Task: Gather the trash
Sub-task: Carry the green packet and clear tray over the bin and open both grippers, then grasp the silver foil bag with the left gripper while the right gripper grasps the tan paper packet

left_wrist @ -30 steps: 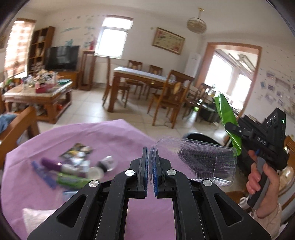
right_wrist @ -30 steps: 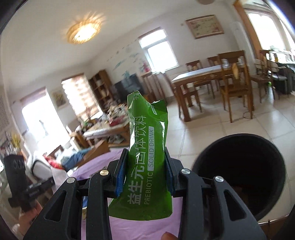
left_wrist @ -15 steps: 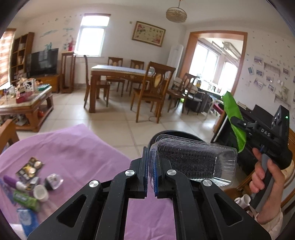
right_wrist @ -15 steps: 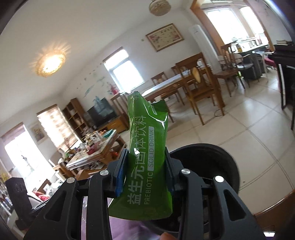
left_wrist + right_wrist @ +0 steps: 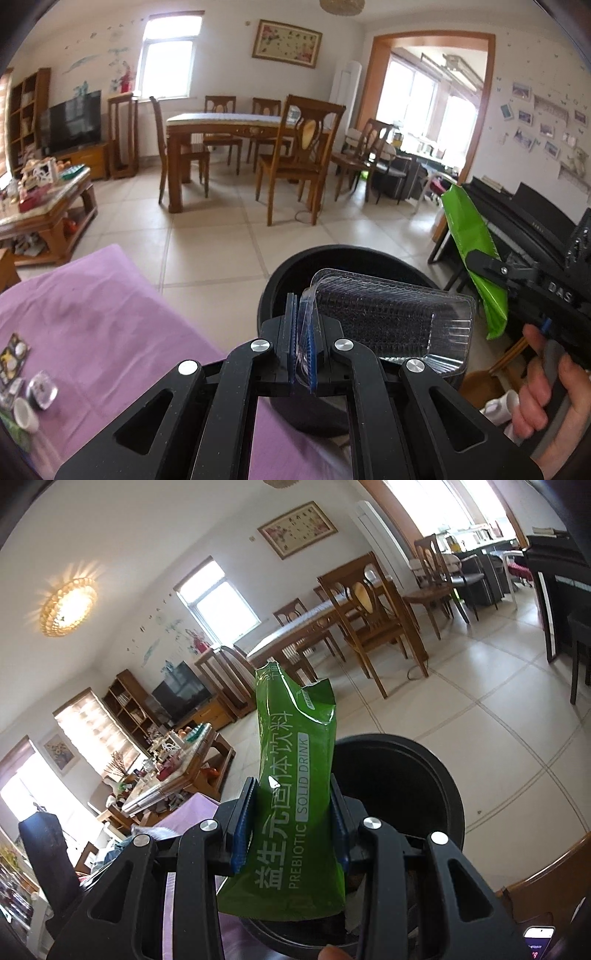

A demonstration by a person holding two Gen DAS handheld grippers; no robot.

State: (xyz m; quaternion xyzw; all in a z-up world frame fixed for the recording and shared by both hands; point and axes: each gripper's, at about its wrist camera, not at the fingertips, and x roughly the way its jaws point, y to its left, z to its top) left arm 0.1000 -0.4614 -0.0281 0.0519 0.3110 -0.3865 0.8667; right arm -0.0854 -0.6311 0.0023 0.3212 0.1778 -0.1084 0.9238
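Observation:
My left gripper [image 5: 300,354] is shut on the edge of a clear plastic clamshell tray [image 5: 391,325], held over the black round trash bin [image 5: 295,269] beside the purple table. My right gripper [image 5: 291,823] is shut on a green "Prebiotic Solid Drink" pouch [image 5: 295,797], held upright over the same bin [image 5: 417,775]. The right gripper and pouch [image 5: 476,251] also show at the right of the left wrist view, just right of the bin. More trash [image 5: 26,376] lies on the purple cloth at the far left.
The purple-covered table [image 5: 110,317] fills the lower left. A wooden dining table with chairs [image 5: 240,140] stands across the tiled floor. A coffee table [image 5: 40,206] is at left, a black piano [image 5: 524,229] at right. A phone [image 5: 537,938] lies low right.
Both grippers have swung right, away from the table's trash and over the bin. The bin now sits directly beneath the tray and the pouch. Both grips are unchanged.

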